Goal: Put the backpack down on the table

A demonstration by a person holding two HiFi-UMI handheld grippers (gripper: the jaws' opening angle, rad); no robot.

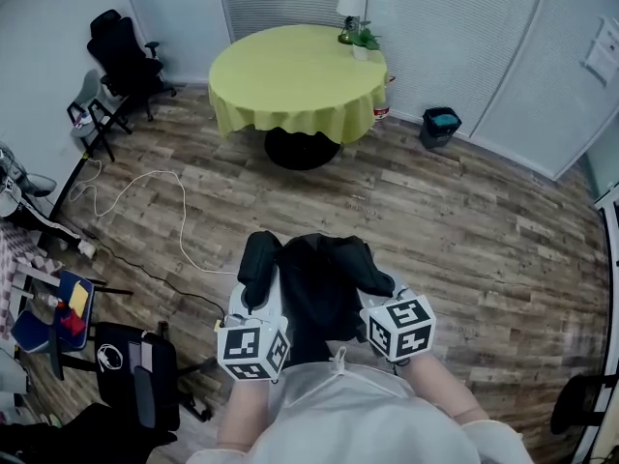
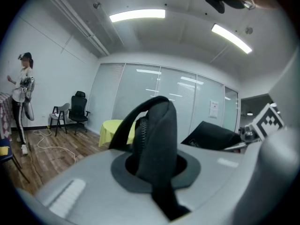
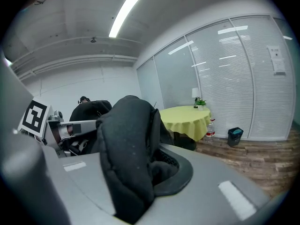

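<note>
Wood-plank floor point(image 1: 464, 230) fills a white-walled room with blinds along the far side. One round table point(image 1: 290, 75) under a yellow-green cloth stands at the far end. It carries one lamp point(image 1: 350, 6) and one small potted plant point(image 1: 364, 41) at its back edge. One dark bin point(image 1: 440, 124) sits on the floor to the right of the table. Two chairs stand by the left wall: a black office chair point(image 1: 121, 51) and a grey folding chair point(image 1: 92, 109). One white cable point(image 1: 155, 196) loops across the boards. One person point(image 2: 22, 102) stands far off in the left gripper view.

The one black backpack point(image 1: 319, 293) hangs close in front of the wearer's body, over the floor and well apart from the table, held at two places. The left tool point(image 1: 253, 307) has its jaws drawn narrow onto one black padded strap point(image 2: 157, 139), which rises between them. The right tool point(image 1: 389, 305) is likewise clamped narrow on a second padded strap point(image 3: 126, 149). The two tools sit side by side, one at each side of the backpack's top.
</note>
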